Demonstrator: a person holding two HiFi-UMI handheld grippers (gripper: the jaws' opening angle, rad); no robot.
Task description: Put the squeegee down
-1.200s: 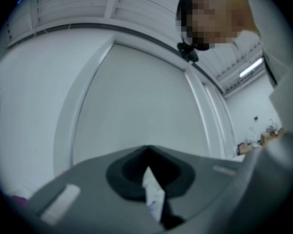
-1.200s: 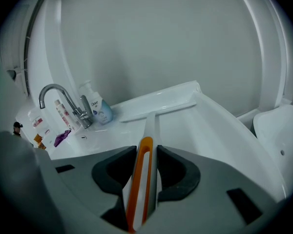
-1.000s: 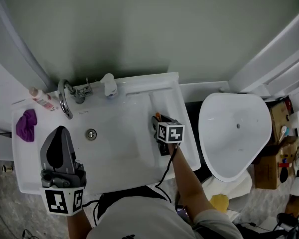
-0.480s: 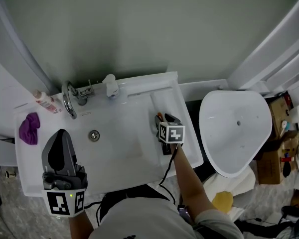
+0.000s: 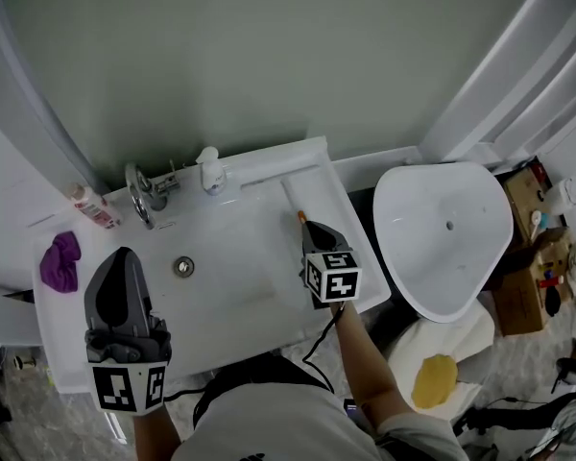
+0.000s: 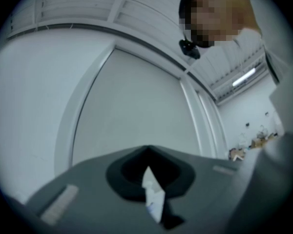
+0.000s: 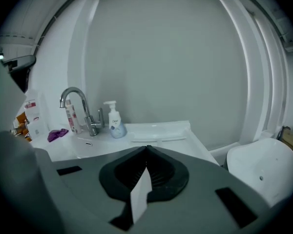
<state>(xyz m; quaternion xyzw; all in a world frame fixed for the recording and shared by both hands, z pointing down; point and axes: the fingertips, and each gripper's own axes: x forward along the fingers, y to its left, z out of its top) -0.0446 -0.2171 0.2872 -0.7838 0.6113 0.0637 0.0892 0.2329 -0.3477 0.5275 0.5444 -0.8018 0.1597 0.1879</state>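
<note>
While the matte grey left gripper [image 5: 125,254] and right gripper [image 5: 314,229] are pressed together, empty, the sink [image 5: 240,257] gleams smooth white.

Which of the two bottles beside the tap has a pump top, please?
The white bottle just right of the tap has the pump; the red-labelled bottle left of the tap has none.

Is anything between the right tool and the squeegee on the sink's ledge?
Nothing visible. The right tool, shut and empty, hangs over the squeegee, covering all but its orange end on the sink ledge.
</note>
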